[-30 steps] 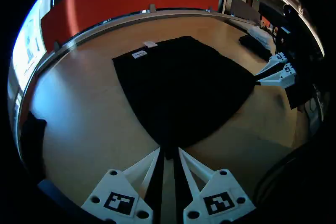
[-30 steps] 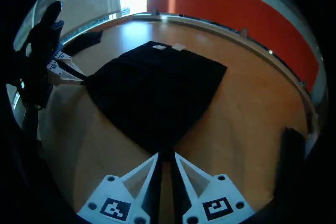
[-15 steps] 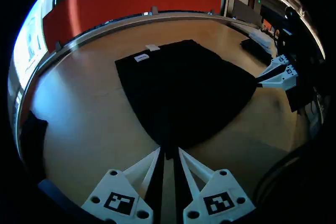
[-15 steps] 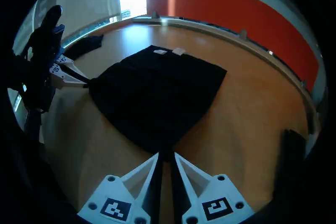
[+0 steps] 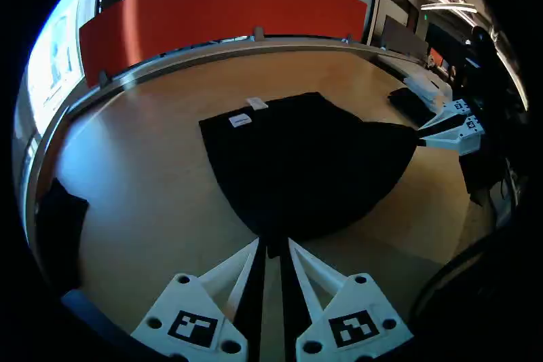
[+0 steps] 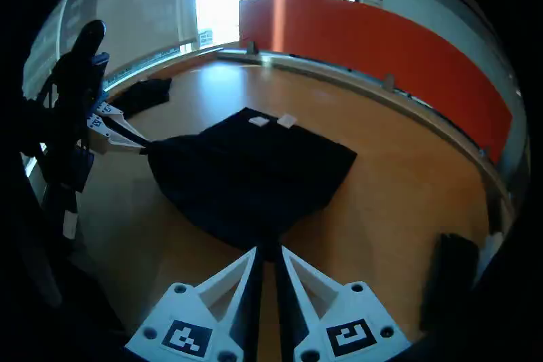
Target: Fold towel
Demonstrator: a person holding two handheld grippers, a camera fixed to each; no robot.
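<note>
A black towel (image 5: 305, 158) lies on the wooden table, with two white tags at its far edge. My left gripper (image 5: 273, 248) is shut on its near corner. At the right of the left gripper view, the right gripper (image 5: 419, 139) pinches the other near corner, which is raised off the table. In the right gripper view the towel (image 6: 251, 172) sags between both corners. My right gripper (image 6: 268, 251) is shut on one corner there, and the left gripper (image 6: 144, 147) holds the other at the left.
The wooden table (image 5: 149, 158) has a metal rim and an orange partition (image 5: 217, 9) behind it. Dark folded cloths (image 6: 142, 94) lie at the table's far side. A dark object (image 6: 448, 280) stands near the right edge. A person's dark sleeve (image 6: 68, 90) is behind the left gripper.
Both grippers have lifted the near edge of the towel and drawn it up and back. The towel's near half now hangs off the table, and it looks smaller in both views.
</note>
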